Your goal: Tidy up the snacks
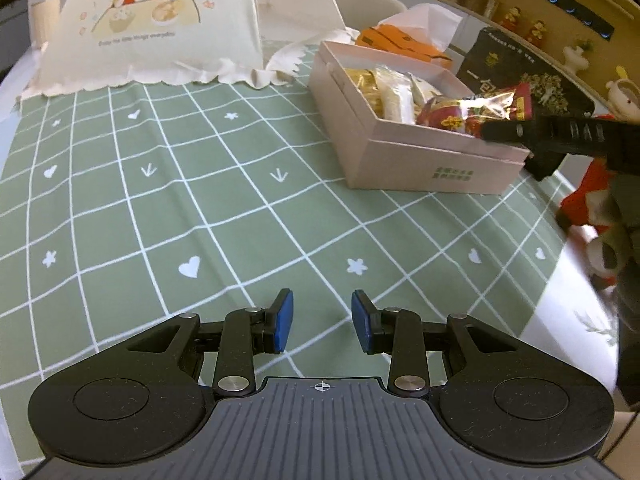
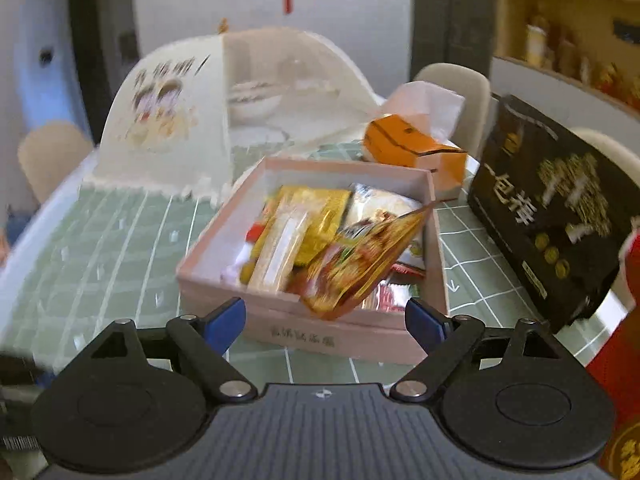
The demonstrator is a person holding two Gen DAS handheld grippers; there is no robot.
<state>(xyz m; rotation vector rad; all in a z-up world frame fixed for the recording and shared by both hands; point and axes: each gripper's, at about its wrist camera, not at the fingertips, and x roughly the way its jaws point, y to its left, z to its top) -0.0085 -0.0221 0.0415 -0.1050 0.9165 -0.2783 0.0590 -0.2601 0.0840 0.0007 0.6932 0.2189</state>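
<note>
A pink cardboard box (image 1: 404, 148) is seen on the tabletop (image 1: 168, 200), which is covered by a green grid-patterned cloth, and every place here is given relative to that box. Inside the box several snack packets (image 2: 304, 232) are piled, yellow and white wrappers among them. A red and gold foil snack packet (image 2: 360, 264) is seen tilted over the near wall of the box, partly inside it; in the right wrist view it lies between the spread blue pads of the right tool (image 2: 326, 318), which are not pressed on it, though motion blur hides whether any contact remains. In the left wrist view the same packet (image 1: 480, 110) is seen above the box's near right corner, just at the tip of the right tool (image 1: 516, 132). The left tool (image 1: 322, 320) is held well to the near left of the box, above bare cloth, with its pads parted and nothing between them. Behind the box an orange carton (image 2: 416, 148) is placed, to its right a black printed package (image 2: 552, 208) is propped, and to its far left a cream mesh food cover (image 1: 152, 24) with a cartoon print is set
</note>
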